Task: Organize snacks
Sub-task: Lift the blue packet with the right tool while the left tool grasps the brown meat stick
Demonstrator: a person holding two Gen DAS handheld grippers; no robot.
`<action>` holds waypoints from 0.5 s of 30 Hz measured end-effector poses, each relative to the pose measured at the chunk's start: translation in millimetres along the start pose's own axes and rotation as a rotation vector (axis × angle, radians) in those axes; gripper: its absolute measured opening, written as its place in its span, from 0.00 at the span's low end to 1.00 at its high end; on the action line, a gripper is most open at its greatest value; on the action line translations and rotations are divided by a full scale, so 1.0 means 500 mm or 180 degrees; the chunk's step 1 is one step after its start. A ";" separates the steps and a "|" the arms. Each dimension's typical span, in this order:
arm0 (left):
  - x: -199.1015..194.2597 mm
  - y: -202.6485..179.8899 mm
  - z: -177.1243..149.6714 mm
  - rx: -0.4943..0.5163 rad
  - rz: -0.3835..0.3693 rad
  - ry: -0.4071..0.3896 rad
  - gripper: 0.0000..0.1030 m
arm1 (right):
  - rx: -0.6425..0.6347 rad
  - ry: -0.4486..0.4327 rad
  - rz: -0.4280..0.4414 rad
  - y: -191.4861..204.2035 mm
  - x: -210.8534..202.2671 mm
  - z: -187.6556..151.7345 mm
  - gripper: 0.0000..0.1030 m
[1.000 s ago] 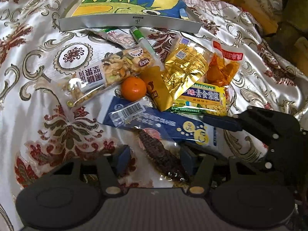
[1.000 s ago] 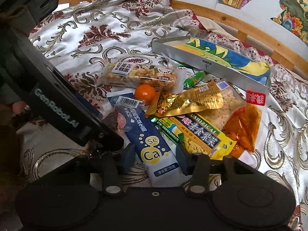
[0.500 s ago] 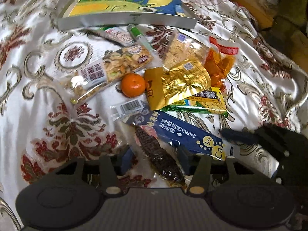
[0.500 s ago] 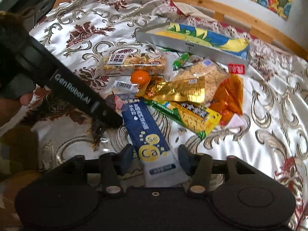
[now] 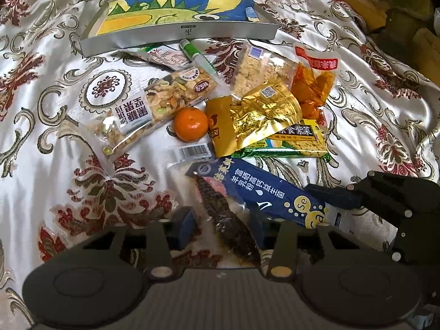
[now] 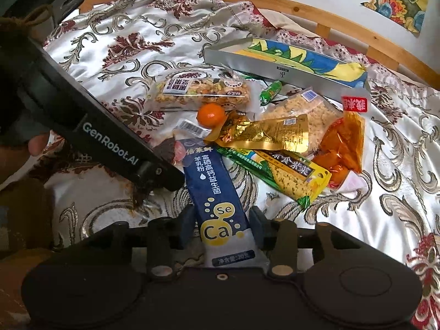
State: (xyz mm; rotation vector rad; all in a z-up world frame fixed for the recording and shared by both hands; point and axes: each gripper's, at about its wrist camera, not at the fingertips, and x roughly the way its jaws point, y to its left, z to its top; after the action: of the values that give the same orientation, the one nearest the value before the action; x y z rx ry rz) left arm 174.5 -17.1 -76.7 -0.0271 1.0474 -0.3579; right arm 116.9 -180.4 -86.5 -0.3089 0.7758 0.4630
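A dark corn cob in a clear pack (image 5: 224,220) lies on the bedspread between my left gripper's (image 5: 222,227) pads. Its jaws are closing; a small gap still shows at the left pad. A blue milk-powder sachet (image 6: 214,192) lies lengthwise between my right gripper's (image 6: 222,220) pads, which are closing and touch its two long edges. In the left wrist view the sachet (image 5: 264,192) crosses the cob's top end, with a right finger (image 5: 332,195) at its far end. A shallow silver box (image 5: 178,31) lined with a painted sheet sits behind the snack pile.
The pile holds a mandarin (image 5: 190,123), a nut bar (image 5: 165,99), a gold pouch (image 5: 261,115), an orange bag (image 5: 313,88) and a green-yellow pack (image 5: 297,140). A hand (image 6: 38,143) holds the left gripper. A wooden bed rail (image 6: 343,24) runs behind.
Both pairs of jaws widened half a second ago and have since narrowed. The blue sachet has swung its printed end toward the right gripper. The gold pouch has shifted.
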 end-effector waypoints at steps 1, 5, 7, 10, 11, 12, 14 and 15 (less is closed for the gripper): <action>-0.003 0.002 0.001 -0.0026 -0.0018 0.0003 0.40 | 0.0025 0.0007 -0.0020 0.003 -0.001 0.000 0.39; -0.010 0.007 0.000 -0.0111 -0.0039 0.0023 0.36 | 0.0090 0.0041 -0.0111 0.015 -0.009 0.002 0.36; -0.014 0.005 -0.002 -0.0107 -0.0020 0.0009 0.35 | 0.0118 0.0042 -0.0160 0.022 -0.014 0.000 0.35; -0.014 -0.001 -0.005 -0.0063 0.0021 -0.0034 0.36 | 0.0109 0.0027 -0.0219 0.031 -0.017 -0.003 0.36; -0.012 -0.002 -0.006 -0.0052 0.0024 -0.0031 0.37 | 0.0101 0.0029 -0.0222 0.033 -0.015 -0.005 0.36; -0.010 -0.002 -0.006 -0.0036 0.0020 -0.0025 0.40 | 0.0107 0.0022 -0.0215 0.031 -0.014 -0.005 0.37; -0.006 0.001 -0.006 -0.0025 -0.0018 -0.0016 0.43 | 0.0160 0.0006 -0.0177 0.025 -0.009 -0.005 0.39; -0.005 0.002 -0.007 -0.0028 -0.0025 -0.0028 0.44 | 0.0191 -0.0001 -0.0157 0.020 -0.006 -0.004 0.40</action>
State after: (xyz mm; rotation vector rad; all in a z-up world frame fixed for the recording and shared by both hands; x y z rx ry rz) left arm 170.9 -14.8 -76.6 -0.0406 1.0405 -0.3600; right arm 109.0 -173.4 -86.6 -0.2714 0.7785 0.3927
